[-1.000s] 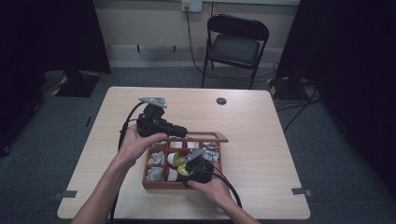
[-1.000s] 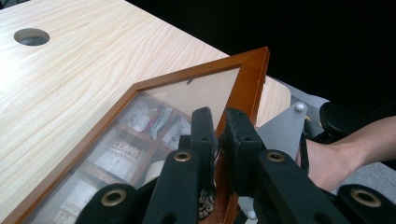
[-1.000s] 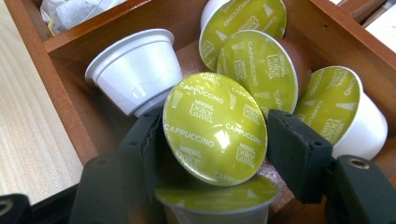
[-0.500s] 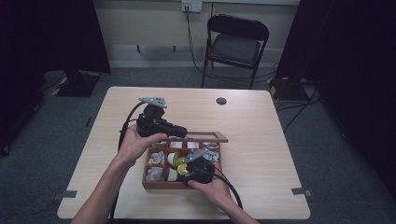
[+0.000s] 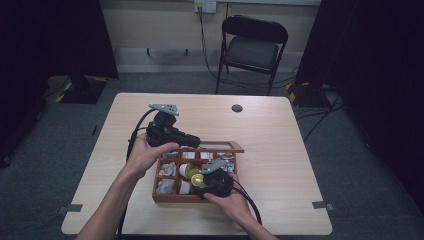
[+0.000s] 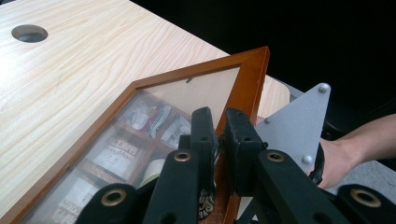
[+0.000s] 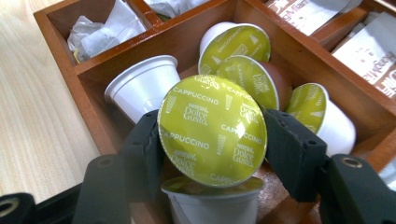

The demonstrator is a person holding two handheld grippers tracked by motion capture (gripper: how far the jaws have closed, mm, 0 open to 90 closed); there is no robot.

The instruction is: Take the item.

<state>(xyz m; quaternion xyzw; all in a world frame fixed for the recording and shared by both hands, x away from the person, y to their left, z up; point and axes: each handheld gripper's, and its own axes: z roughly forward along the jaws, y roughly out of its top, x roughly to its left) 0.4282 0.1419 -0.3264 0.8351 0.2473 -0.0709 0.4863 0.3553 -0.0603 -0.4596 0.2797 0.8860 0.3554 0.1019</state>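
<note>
Mid-step in taking a coffee capsule (image 7: 212,130) out of the wooden box (image 5: 177,198): right gripper (image 5: 206,180) closed on that capsule, black pads pressed against both sides of its green foil lid, capsule tilted and raised a little above the others in its compartment near the box's front edge. Left gripper (image 5: 196,141) clamped on the glass lid (image 6: 187,100) of the box, jaws pinched over the wooden frame at its edge, holding it propped open above the back row. Judged as just after the grasp and before the lift-out. Next, most likely: raise the capsule straight up past the compartment wall, then carry it clear toward bare table (image 5: 280,150), with the lid kept up the whole while. Calls for a steady squeeze, since the foil rim is smooth and the cup narrows below, so easily slipped or tipped. In the way: the neighbouring capsules, namely one white cup on its side (image 7: 142,86), two green-lidded ones behind (image 7: 236,42), another to the right (image 7: 322,116) and one directly beneath (image 7: 212,196), all crowded close and apt to be dragged along. Also the dividers, and the raised lid overhead narrowing the way out. Sachets (image 7: 100,28) in adjoining compartments, well clear. Farther off, a round hole (image 5: 237,108) in the tabletop and a folding chair (image 5: 254,47) beyond the table.
</note>
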